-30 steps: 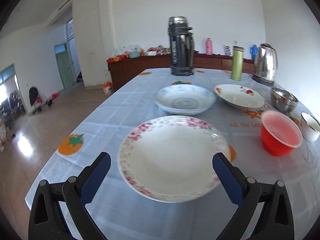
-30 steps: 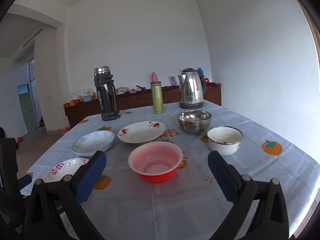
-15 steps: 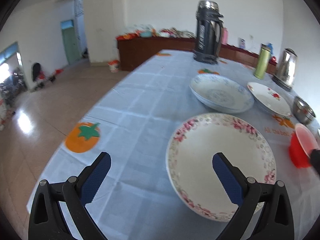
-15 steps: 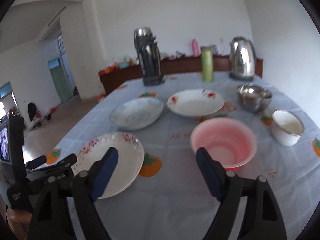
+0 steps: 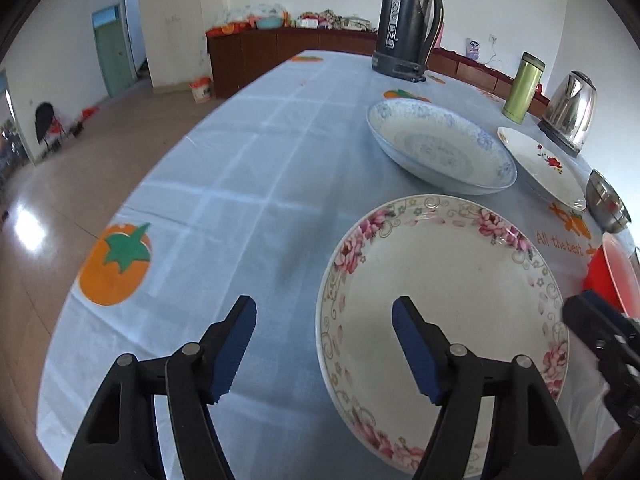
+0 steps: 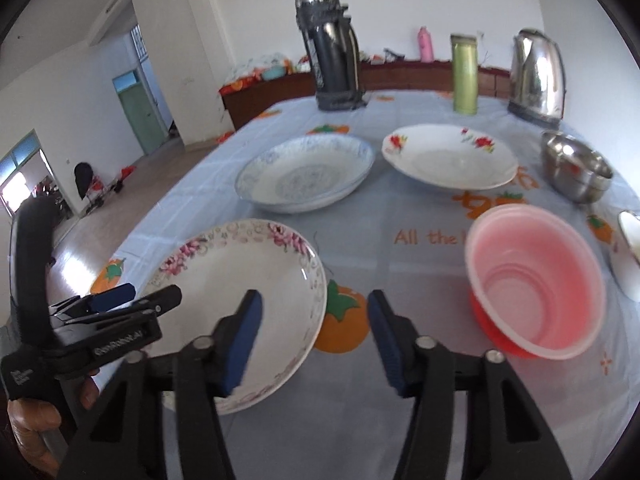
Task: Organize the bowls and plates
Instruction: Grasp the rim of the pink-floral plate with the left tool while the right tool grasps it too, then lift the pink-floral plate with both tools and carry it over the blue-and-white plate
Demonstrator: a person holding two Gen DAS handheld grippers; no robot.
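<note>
A pink-flowered plate lies on the tablecloth nearest me. My left gripper straddles its left rim, one finger over the cloth and one over the plate, jaws closing, pads clear of the rim. In the right wrist view the same plate has its right rim between the fingers of my right gripper, whose jaws are also closing without touching it. Behind stand a blue-patterned plate and a red-flowered plate. A red plastic bowl, a steel bowl and a white cup sit to the right.
A tall dark thermos, a green flask and a steel kettle stand along the far side. The table's left edge drops to a tiled floor. A hand holds the left gripper's handle.
Both grippers came down toward the pink-flowered plate and narrowed their jaws. The left shifted to its left rim; the right swung away from the red bowl to its right rim.
</note>
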